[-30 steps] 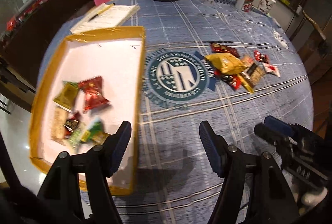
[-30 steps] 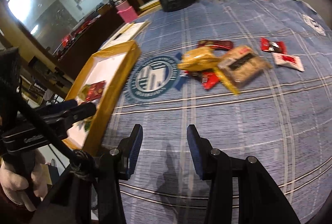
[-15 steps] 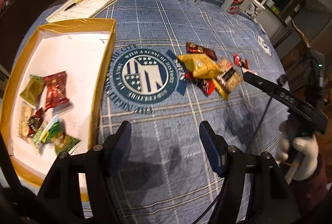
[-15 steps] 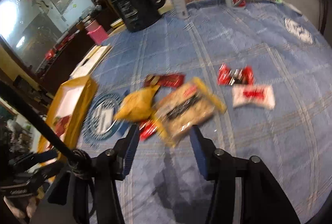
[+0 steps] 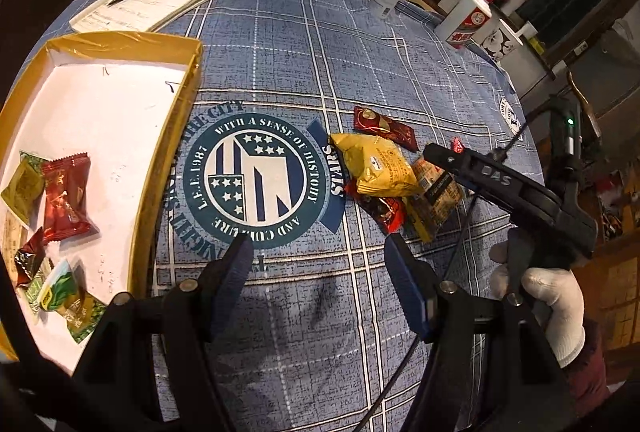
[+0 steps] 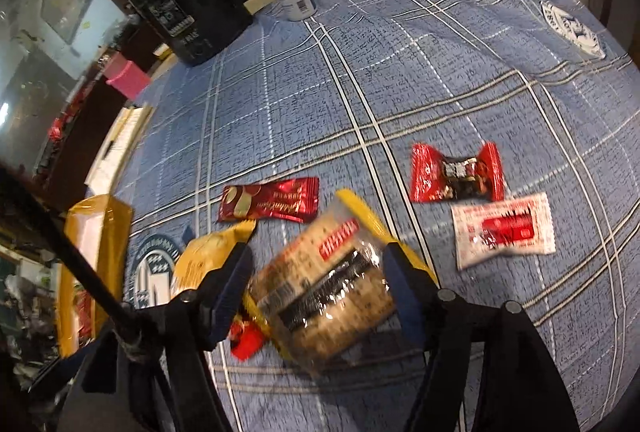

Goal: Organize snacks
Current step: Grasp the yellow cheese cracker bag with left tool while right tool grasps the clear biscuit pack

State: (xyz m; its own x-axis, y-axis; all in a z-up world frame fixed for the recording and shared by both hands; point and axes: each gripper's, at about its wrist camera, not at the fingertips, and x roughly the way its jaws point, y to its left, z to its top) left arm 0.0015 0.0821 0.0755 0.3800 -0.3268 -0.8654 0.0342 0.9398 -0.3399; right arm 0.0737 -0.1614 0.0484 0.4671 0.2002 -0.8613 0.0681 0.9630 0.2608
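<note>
**Snacks on the blue plaid counter**

Between the right tongs [image 6: 316, 284], whose jaws are opening, lies a clear-wrapped cracker packet [image 6: 324, 296], pads not pressing it; beside it a yellow foil pouch [image 5: 378, 167], a long red foil bar [image 6: 270, 200], a red-and-black candy [image 6: 456, 172], a white-and-red sachet [image 6: 505, 231]; left tongs [image 5: 318, 280] released, empty, above bare cloth; shallow gold-rimmed white tray [image 5: 176, 103] holds several wrapped snacks.

Snack pile [image 5: 394, 175] mid-cloth; several in tray [image 5: 120, 47].
</note>
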